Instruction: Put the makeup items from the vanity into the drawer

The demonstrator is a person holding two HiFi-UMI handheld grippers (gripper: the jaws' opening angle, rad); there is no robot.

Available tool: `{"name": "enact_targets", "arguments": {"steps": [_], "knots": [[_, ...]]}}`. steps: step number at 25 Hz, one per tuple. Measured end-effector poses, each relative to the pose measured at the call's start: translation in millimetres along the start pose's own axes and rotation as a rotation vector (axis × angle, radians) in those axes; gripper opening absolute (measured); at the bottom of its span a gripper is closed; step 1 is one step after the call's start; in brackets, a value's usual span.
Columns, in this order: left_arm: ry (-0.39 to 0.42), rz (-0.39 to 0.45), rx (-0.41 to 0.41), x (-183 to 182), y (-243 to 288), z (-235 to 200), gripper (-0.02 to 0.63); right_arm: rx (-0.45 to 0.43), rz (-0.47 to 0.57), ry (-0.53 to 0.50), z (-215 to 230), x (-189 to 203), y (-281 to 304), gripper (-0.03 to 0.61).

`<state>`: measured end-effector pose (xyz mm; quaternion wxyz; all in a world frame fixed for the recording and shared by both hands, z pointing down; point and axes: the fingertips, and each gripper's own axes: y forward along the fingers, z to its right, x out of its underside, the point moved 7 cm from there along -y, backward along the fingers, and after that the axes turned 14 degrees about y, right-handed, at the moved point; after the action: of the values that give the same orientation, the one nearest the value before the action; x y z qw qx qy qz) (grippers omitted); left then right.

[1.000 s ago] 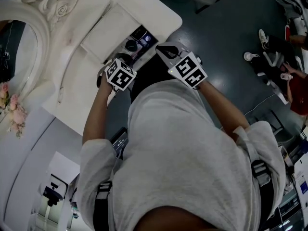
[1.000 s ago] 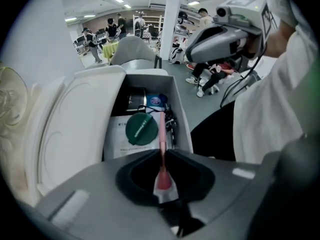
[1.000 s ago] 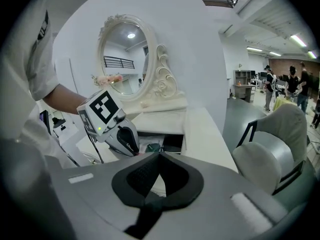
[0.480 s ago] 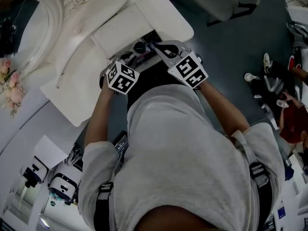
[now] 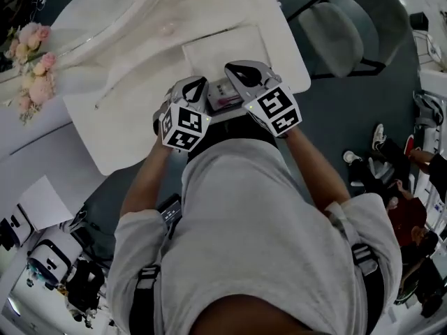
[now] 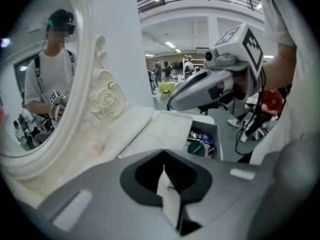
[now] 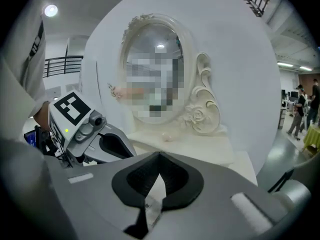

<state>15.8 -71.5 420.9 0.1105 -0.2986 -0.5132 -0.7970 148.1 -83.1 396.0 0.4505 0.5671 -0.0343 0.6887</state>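
- White vanity top (image 5: 119, 117): an ornate mirror (image 7: 152, 69) is set along its far edge; one small pale pink thing (image 6: 95, 145) is seen near the mirror's base, too small to be identified
- Drawer (image 6: 218, 136): found part open under the near edge of the vanity top, right of that edge's middle; makeup items (image 6: 201, 144), dark and coloured pieces, are seen packed together inside
- Left gripper (image 6: 165, 184): its jaws are brought together with nothing between them; it is held over the near edge, just left of the drawer opening
- Right gripper (image 7: 155, 184): its jaws are likewise closed and empty; it is held just right of the drawer opening, its tips reaching a little further over the vanity top
- Governing relation: the drawer is flanked by both grippers, with its opening between their tips and its front turned toward the person; its long axis is judged to run along the near edge, so a push toward the far edge would be called for to close it
- Nearer arm: neither is favoured for the drawer; the pink thing, if counted as makeup, lies beyond the left gripper toward the far edge, so the left is judged nearer
- Progress: judged nearly done; the jaws would have to be opened before any further pick
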Motion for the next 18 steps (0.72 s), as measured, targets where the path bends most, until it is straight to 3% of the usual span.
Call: {"name": "enact_targets", "arguments": {"steps": [4,8,14,18], "knots": [[-0.062,0.076,-0.048,24,-25,-31,0.003,0.005,0.002,-0.082,-24,-29,35,-0.002],[-0.136,0.102,-0.091,51,-40,-56,0.003,0.006,-0.029,-0.167,-40,-46,66,-0.002],[-0.242,0.162,-0.149,90,-56,-92,0.003,0.112,-0.102,-0.441,-56,-60,108,-0.002],[-0.287,0.183,-0.129,110,-52,-102,0.003,0.158,-0.146,-0.5,-56,-64,131,-0.002]]}}
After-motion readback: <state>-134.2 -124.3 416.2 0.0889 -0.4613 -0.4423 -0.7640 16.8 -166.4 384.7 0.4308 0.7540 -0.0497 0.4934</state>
